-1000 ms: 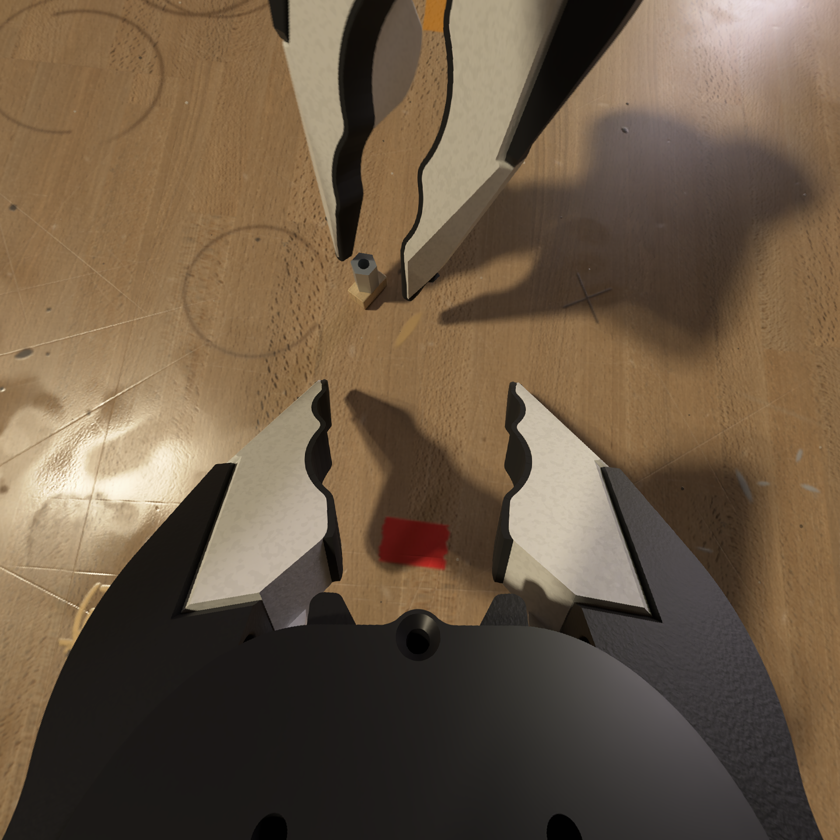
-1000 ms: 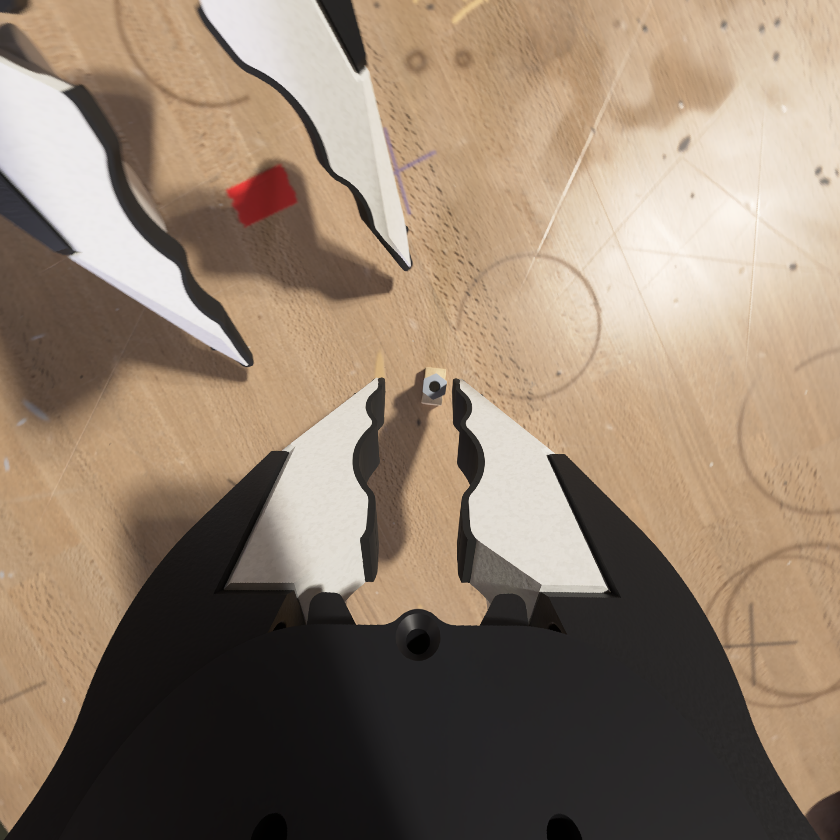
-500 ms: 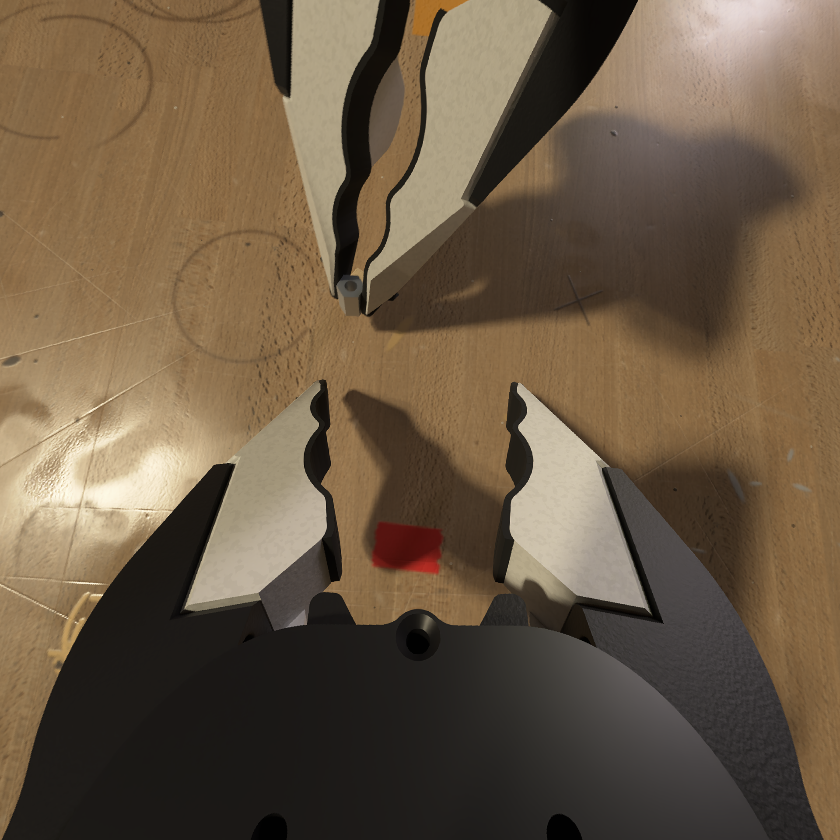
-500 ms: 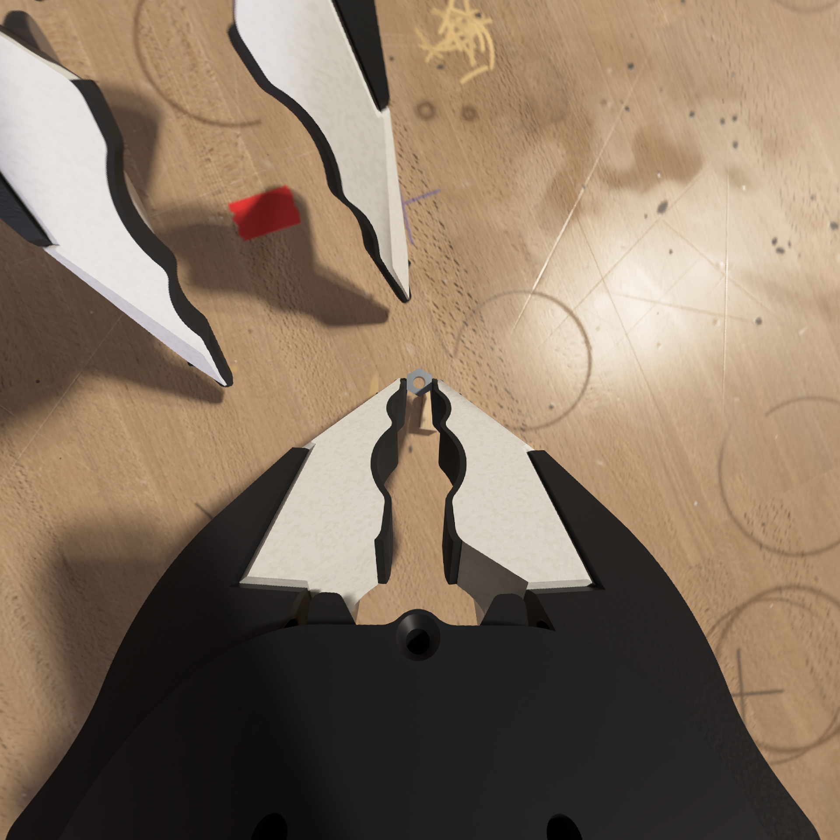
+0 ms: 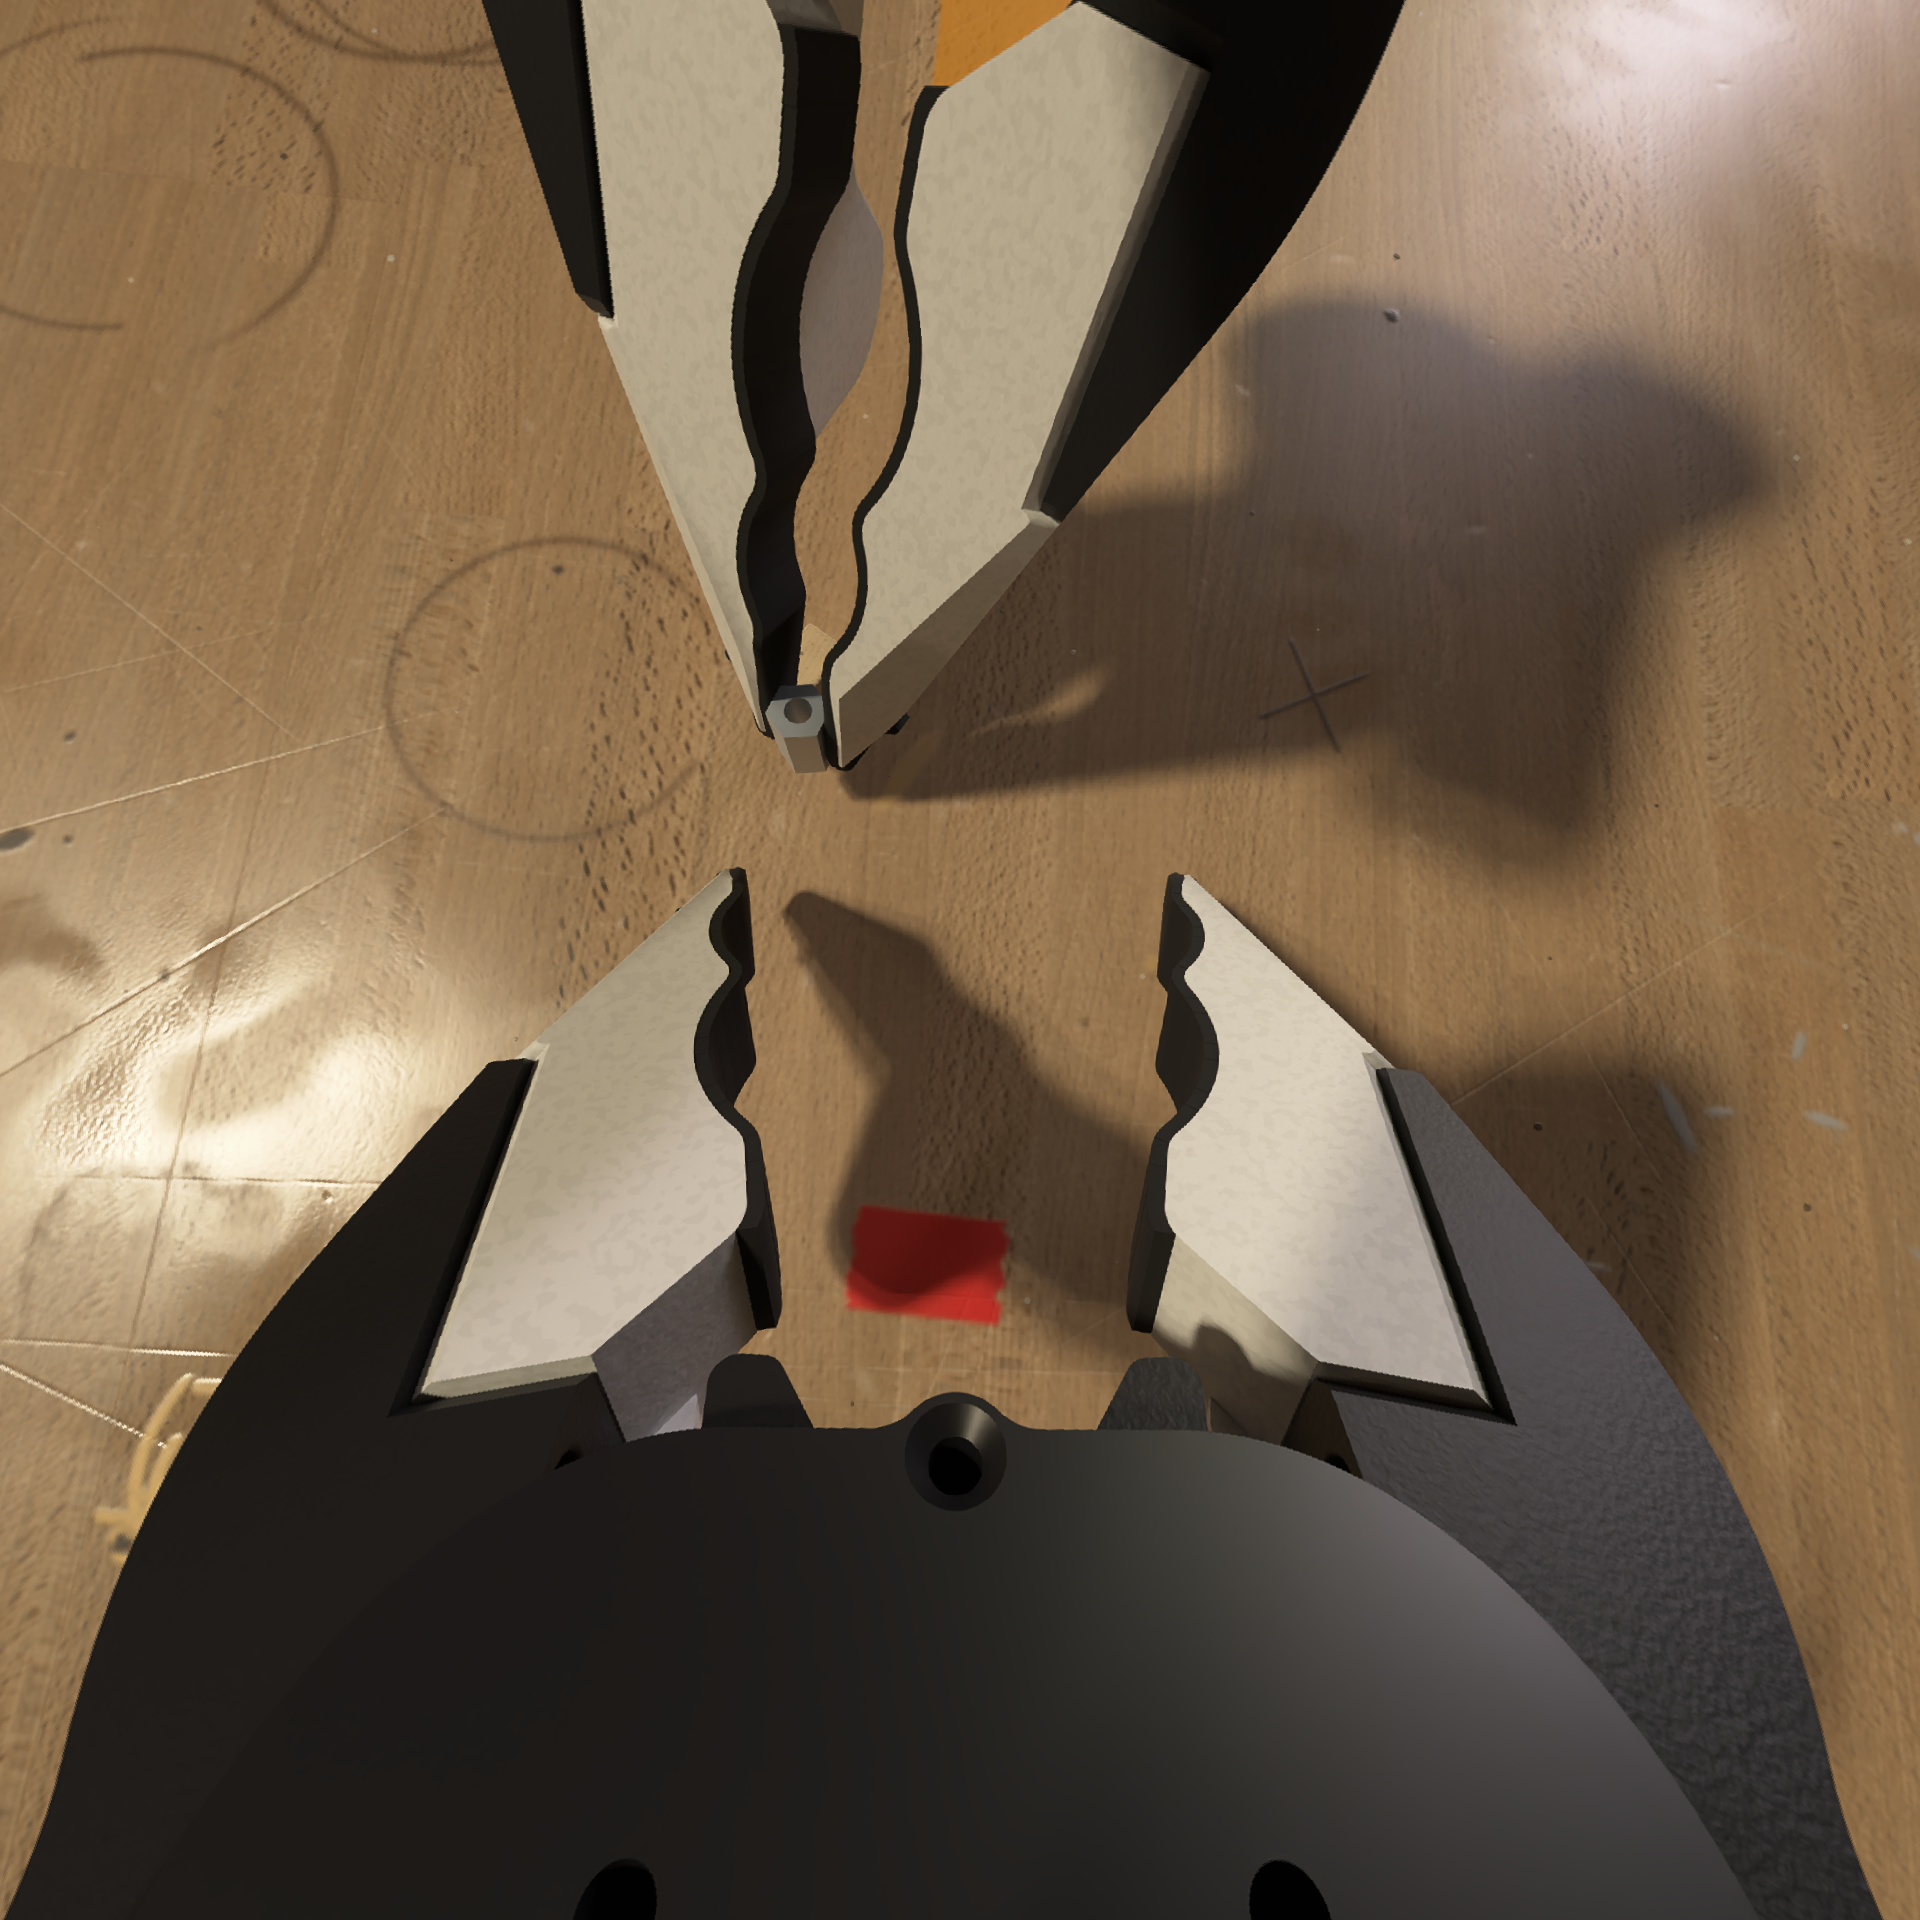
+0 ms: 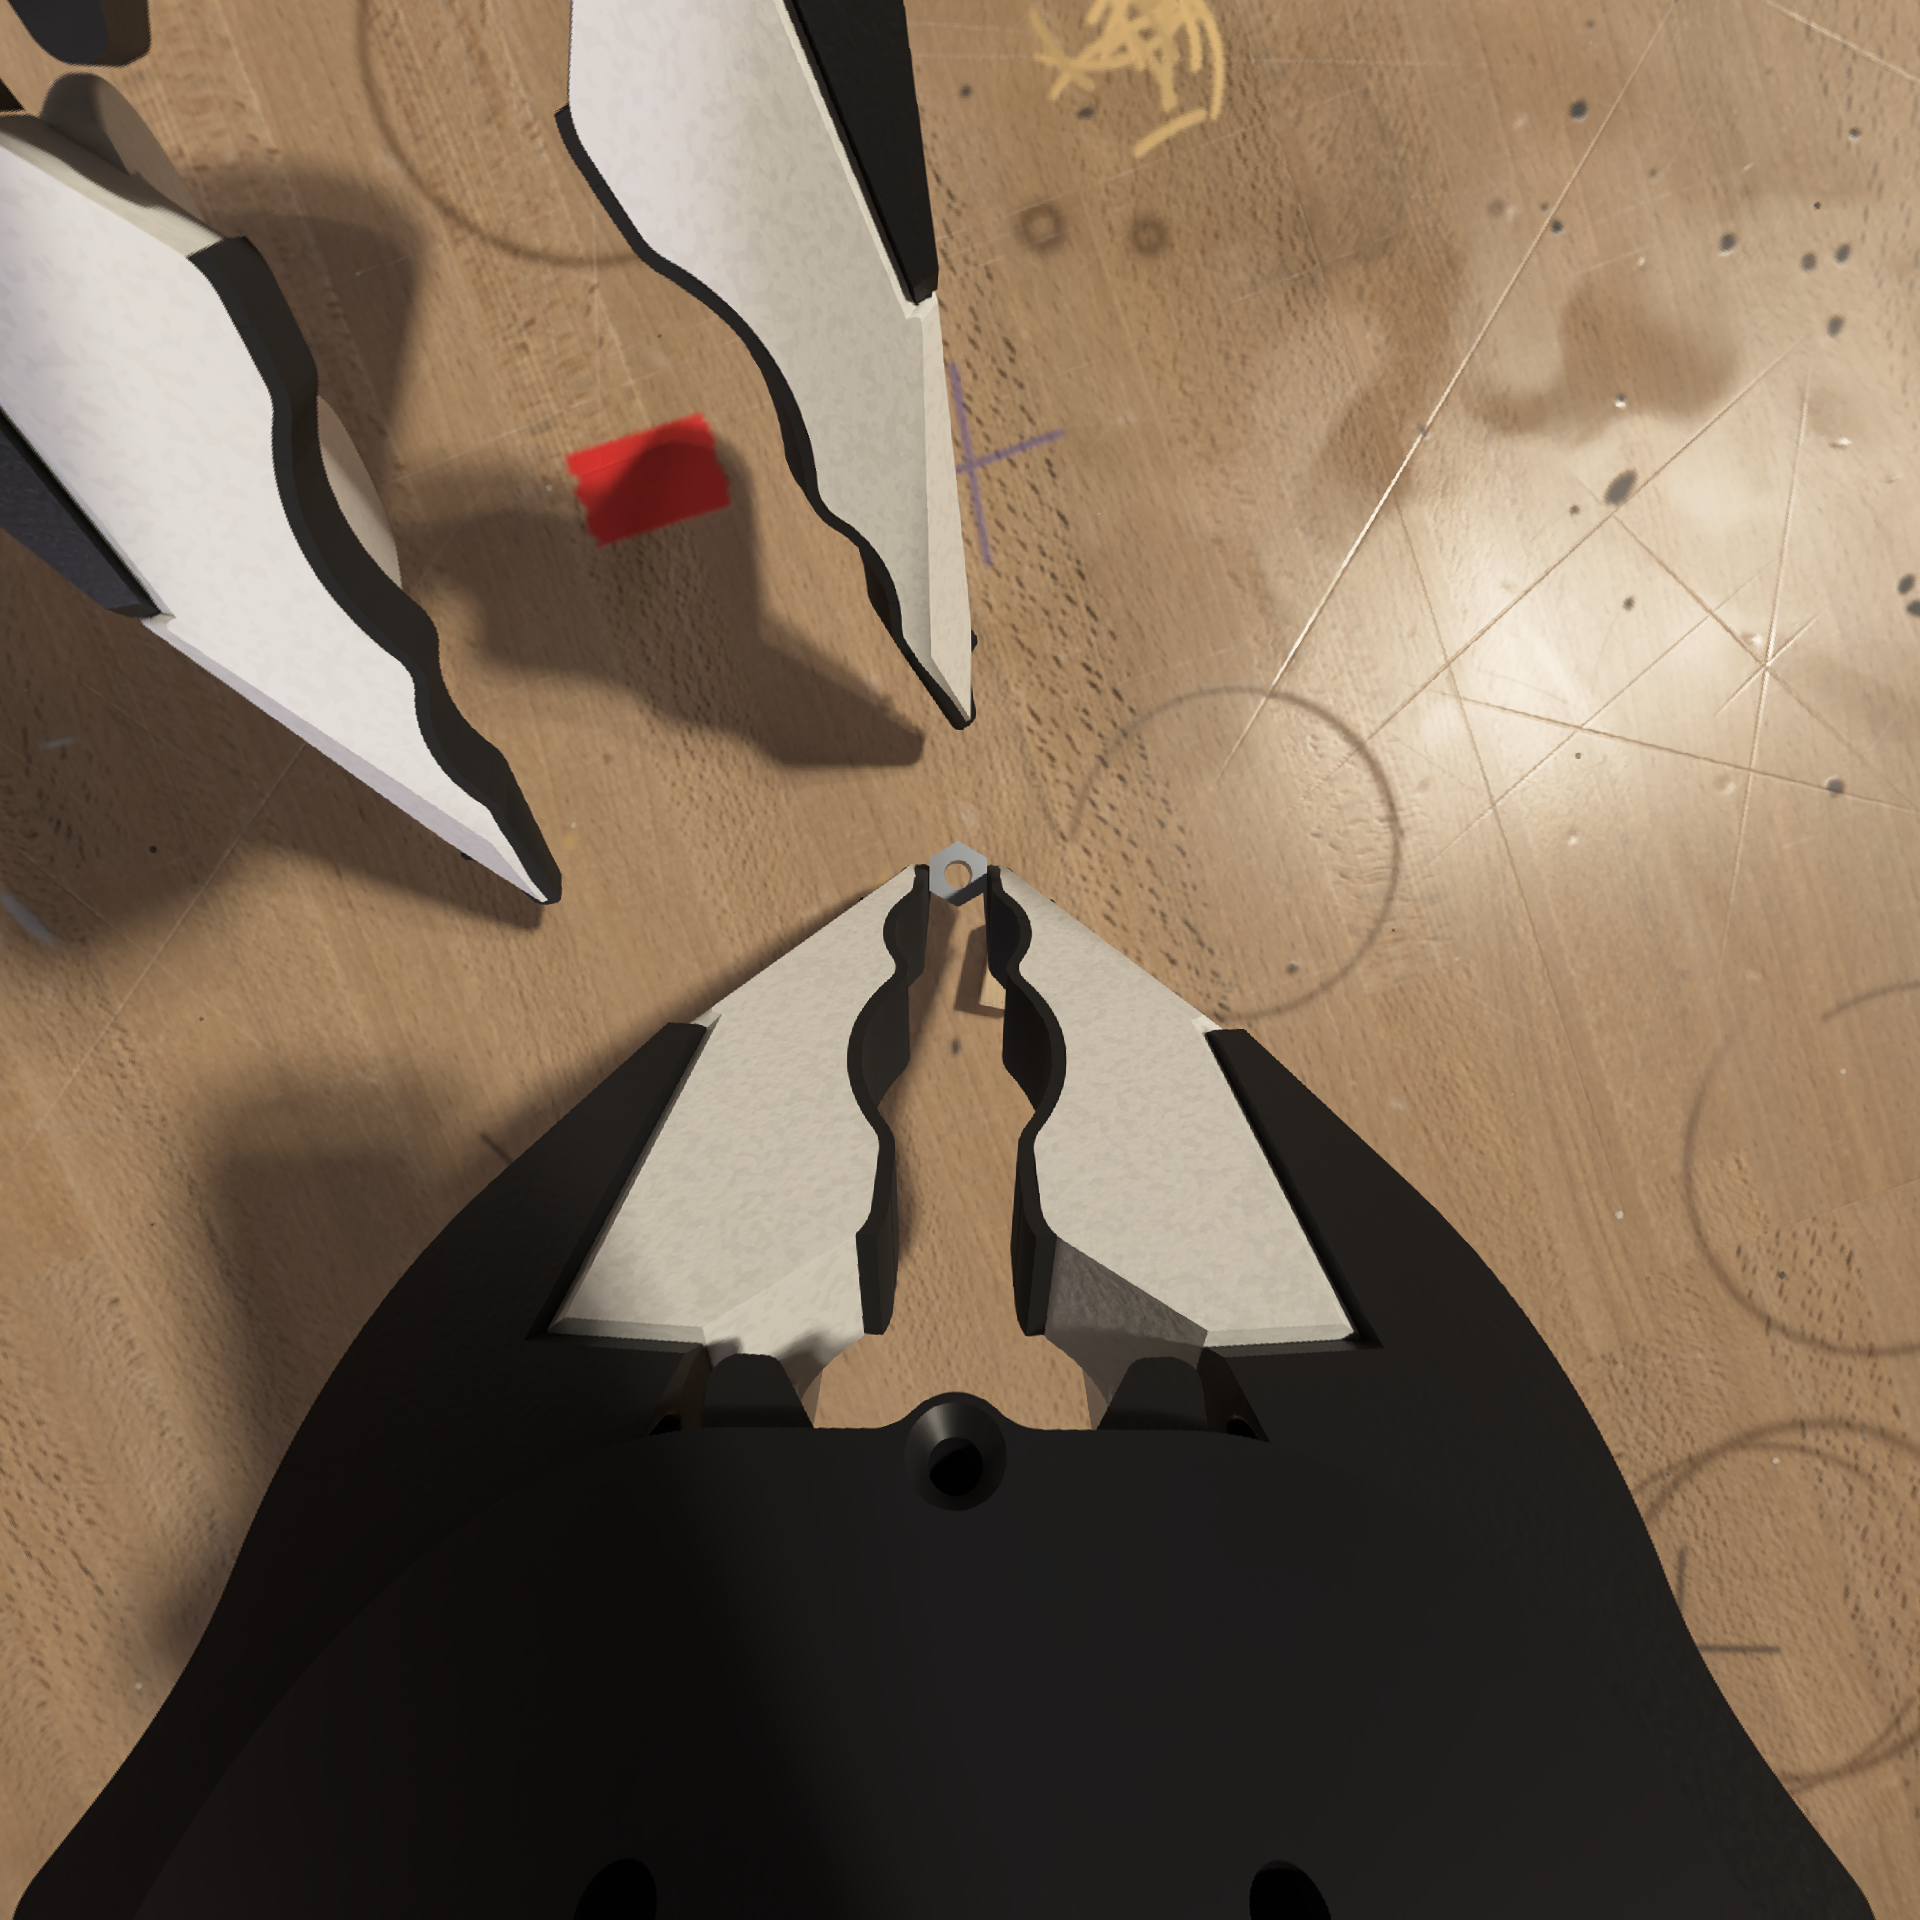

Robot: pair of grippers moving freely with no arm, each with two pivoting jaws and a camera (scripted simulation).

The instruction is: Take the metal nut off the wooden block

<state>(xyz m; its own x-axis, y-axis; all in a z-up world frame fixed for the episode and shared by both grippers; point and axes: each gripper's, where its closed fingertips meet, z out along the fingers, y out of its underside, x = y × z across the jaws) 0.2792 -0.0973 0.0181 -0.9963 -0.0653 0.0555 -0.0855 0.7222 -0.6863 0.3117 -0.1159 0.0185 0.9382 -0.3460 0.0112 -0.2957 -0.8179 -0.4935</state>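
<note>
Right tool [image 6: 956,891]: jaws drawn narrow, tips pinching the metal nut [image 6: 955,871] at their very ends. In the left wrist view the same nut [image 5: 798,717] sits clamped between the far tool's tips, clear of the desk [image 5: 312,727]. Wooden block [image 6: 982,982]: a small tan piece seen through the gap between the right tool's fingers, lying on the desk below and nearer than the nut; nut and block appear apart (contact can't be ruled out from these angles). Left tool [image 5: 954,894]: jaws wide, holding nothing, hovering near a red tape patch [image 5: 925,1278], well short of the nut.

Step in hand, by my reading: lift-off phase, nut gripped, separation approx. done. Next move calls for a steady carry up and away w/o loosening; the grip is at the extreme fingertips, so slip risk is real. Left tool not req'd unless the block needs holding down.
</note>
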